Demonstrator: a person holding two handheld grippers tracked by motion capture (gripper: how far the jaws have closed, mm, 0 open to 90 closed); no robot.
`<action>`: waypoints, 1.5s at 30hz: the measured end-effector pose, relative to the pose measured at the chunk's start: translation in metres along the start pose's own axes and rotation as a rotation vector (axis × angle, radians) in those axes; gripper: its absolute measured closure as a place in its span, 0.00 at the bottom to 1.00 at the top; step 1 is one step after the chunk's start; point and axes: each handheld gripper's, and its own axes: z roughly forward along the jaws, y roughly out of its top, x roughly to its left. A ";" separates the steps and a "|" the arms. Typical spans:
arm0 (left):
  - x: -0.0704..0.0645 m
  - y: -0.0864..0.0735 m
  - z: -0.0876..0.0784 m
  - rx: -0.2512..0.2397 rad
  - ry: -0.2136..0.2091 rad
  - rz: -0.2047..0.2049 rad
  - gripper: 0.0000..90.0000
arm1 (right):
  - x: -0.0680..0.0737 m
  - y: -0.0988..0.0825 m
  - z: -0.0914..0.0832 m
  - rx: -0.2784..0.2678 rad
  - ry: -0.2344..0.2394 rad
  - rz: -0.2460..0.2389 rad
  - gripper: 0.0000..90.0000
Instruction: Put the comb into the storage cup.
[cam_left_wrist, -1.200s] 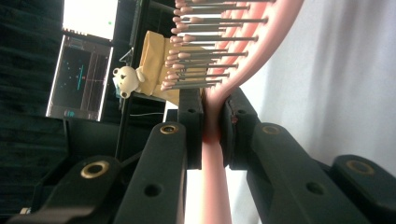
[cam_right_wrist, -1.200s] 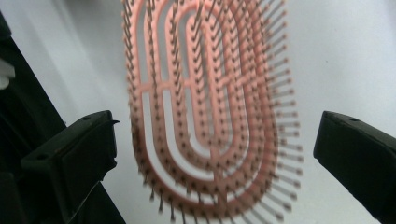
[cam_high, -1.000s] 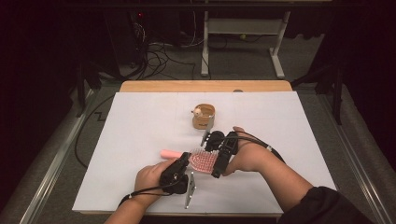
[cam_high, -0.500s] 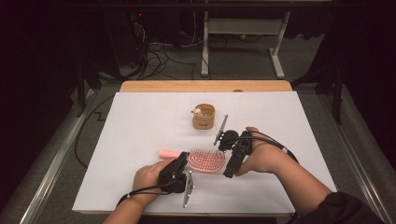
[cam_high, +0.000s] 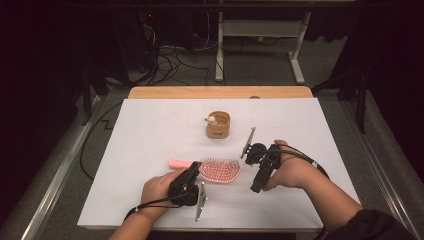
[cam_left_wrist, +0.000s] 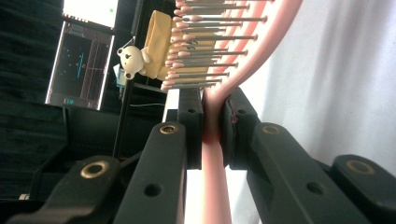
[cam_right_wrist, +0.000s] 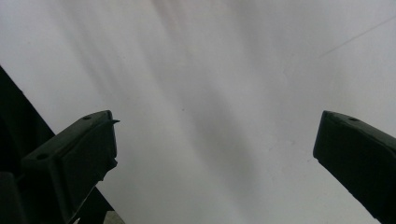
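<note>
Holding the pink hairbrush (cam_high: 216, 169) at its neck, bristles up.

My left gripper (cam_high: 189, 181) fingers are clenching the brush, lying flat nearest me on the table (cam_high: 150, 130); its long axis is running sideways, handle pointing away from my right gripper (cam_high: 256, 186), whose fingers are spread empty just beside the brush head. Such a thin grip is risking a twist, I judge. Beyond the brush is sitting the little bear cup (cam_high: 218, 125).

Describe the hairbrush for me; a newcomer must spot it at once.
On the white table sheet, near the front edge, the left hand-held gripper clamps a pink hairbrush by its neck. Unlike the tan cup behind it, it lies flat, bristles up.
</note>
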 end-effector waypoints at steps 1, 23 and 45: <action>0.000 0.000 0.000 -0.001 0.000 0.001 0.90 | -0.001 -0.002 0.002 0.001 -0.002 0.002 0.01; 0.006 -0.004 -0.003 0.005 0.024 -0.023 0.90 | -0.024 -0.051 0.037 0.044 -0.026 0.090 0.01; 0.017 -0.013 -0.005 -0.014 0.028 -0.125 0.90 | -0.034 -0.076 0.046 -0.318 -0.032 0.234 0.01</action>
